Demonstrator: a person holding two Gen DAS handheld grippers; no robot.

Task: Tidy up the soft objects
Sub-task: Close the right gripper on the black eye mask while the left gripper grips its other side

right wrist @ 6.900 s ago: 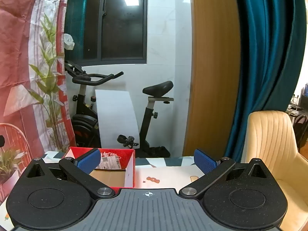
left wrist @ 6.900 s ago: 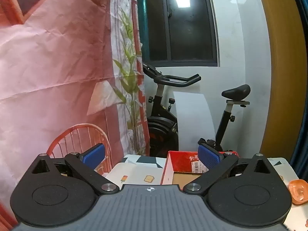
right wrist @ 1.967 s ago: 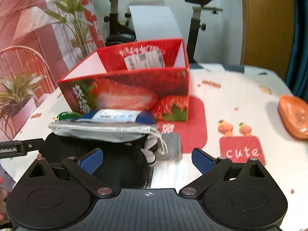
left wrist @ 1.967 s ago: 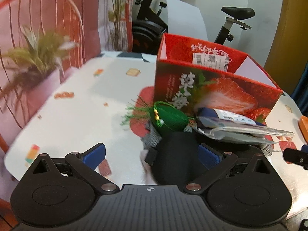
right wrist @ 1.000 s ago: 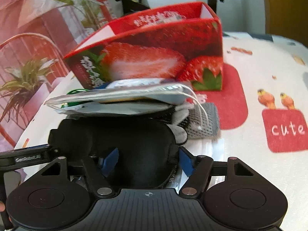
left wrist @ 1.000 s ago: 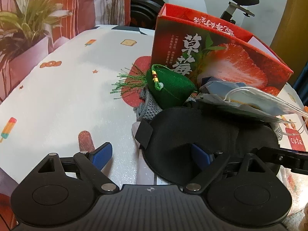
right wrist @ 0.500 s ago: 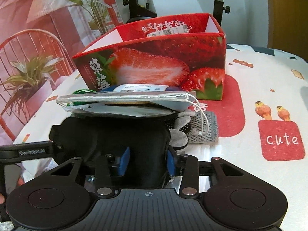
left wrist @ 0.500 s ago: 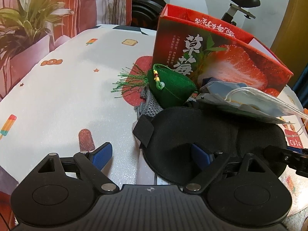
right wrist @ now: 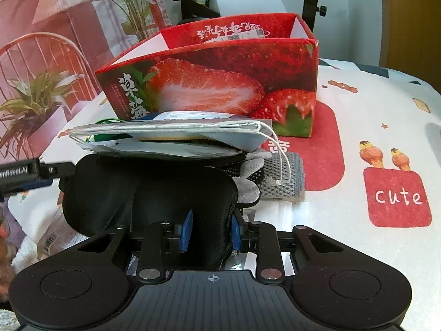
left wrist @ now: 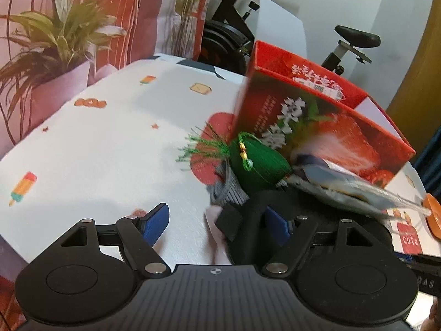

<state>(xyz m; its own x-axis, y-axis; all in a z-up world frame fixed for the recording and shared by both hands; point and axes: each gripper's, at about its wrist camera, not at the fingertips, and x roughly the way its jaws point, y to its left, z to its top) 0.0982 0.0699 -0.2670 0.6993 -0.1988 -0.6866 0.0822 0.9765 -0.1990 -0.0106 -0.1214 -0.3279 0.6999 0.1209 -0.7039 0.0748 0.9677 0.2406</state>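
Note:
A black padded eye mask (right wrist: pixel 154 193) lies at the front of a pile of soft things before the red strawberry box (right wrist: pixel 220 82). My right gripper (right wrist: pixel 210 230) is shut on the mask's near edge. The pile holds face masks in a packet (right wrist: pixel 176 132), a grey knit glove (right wrist: pixel 281 176) and a green tasselled pouch (left wrist: pixel 256 165). My left gripper (left wrist: pixel 215 223) is open at the mask's left end (left wrist: pixel 248 220); its right finger sits behind the mask's edge, its left finger over bare tablecloth. The box (left wrist: pixel 317 127) stands open-topped behind the pile.
A white printed tablecloth (left wrist: pixel 96 151) covers the table. A potted plant (left wrist: pixel 55 55) stands off the left edge. An orange dish (left wrist: pixel 432 215) sits at the right. An exercise bike (left wrist: pixel 248 27) and a red wire chair (right wrist: pixel 41 55) stand beyond the table.
My right gripper has closed fully on the eye mask. My left gripper has shifted and tilted, with its right finger now behind the mask's left edge.

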